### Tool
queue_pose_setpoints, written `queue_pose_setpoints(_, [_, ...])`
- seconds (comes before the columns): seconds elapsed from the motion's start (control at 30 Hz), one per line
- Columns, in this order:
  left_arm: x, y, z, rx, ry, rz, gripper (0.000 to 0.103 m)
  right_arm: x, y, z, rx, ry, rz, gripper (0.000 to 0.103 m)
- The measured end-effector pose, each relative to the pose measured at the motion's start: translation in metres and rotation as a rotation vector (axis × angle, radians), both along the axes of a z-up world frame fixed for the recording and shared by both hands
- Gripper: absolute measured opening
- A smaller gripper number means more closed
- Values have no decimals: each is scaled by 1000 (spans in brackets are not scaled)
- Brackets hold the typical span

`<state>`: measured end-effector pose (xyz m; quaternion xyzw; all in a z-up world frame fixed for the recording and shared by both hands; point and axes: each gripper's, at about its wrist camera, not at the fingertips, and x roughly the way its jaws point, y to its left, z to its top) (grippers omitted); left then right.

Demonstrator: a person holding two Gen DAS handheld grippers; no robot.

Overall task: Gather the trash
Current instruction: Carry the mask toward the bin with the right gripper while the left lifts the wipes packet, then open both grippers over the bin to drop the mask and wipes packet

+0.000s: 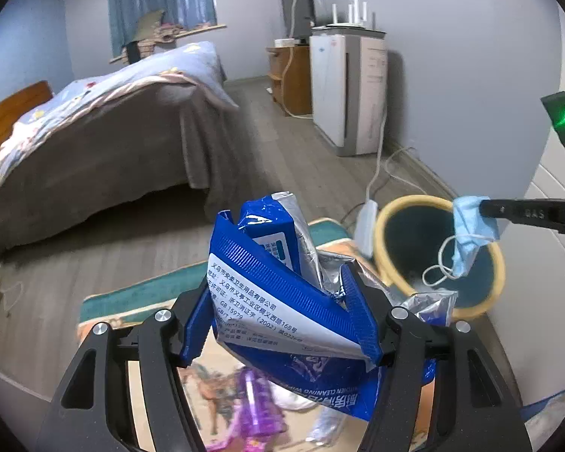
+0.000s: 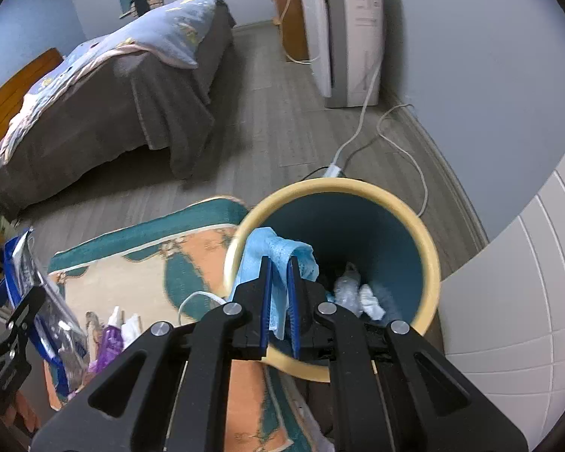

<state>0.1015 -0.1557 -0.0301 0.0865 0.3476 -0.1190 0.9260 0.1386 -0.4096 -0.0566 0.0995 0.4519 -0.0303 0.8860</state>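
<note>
My left gripper [image 1: 282,324] is shut on a crumpled blue and silver wipes packet [image 1: 278,282], held above the rug. My right gripper [image 2: 279,275] is shut on a light blue face mask [image 2: 278,252], held over the near rim of the teal trash bin with a yellow rim [image 2: 429,241]. In the left wrist view the mask [image 1: 471,226] hangs from the right gripper's fingers [image 1: 523,213] above the bin [image 1: 386,233], its ear loop dangling. Crumpled white trash [image 2: 352,290] lies at the bin's bottom.
A purple bottle [image 2: 111,342] and white scraps [image 2: 132,326] lie on the patterned rug [image 2: 139,263]. A bed [image 1: 105,132] stands left. A white air purifier [image 1: 344,90], cords and a power strip [image 2: 333,169] lie behind the bin. A white panel wall [image 2: 527,301] is at right.
</note>
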Motion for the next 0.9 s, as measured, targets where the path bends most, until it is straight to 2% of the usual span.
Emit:
queue_pose_setpoints(0.43, [-7,-64,-12,-18,47,-157,65,2,-64,-16,52,24,-140,8])
queue_pose_setpoints(0.63, [2,-92,-14,-32,81,-216,65,1,-88,-29,61,52,-213,8])
queue_pose_setpoints(0.9, [31,-132,-26,9,116,-308,66,3,-105,-47,43,93,-280,8])
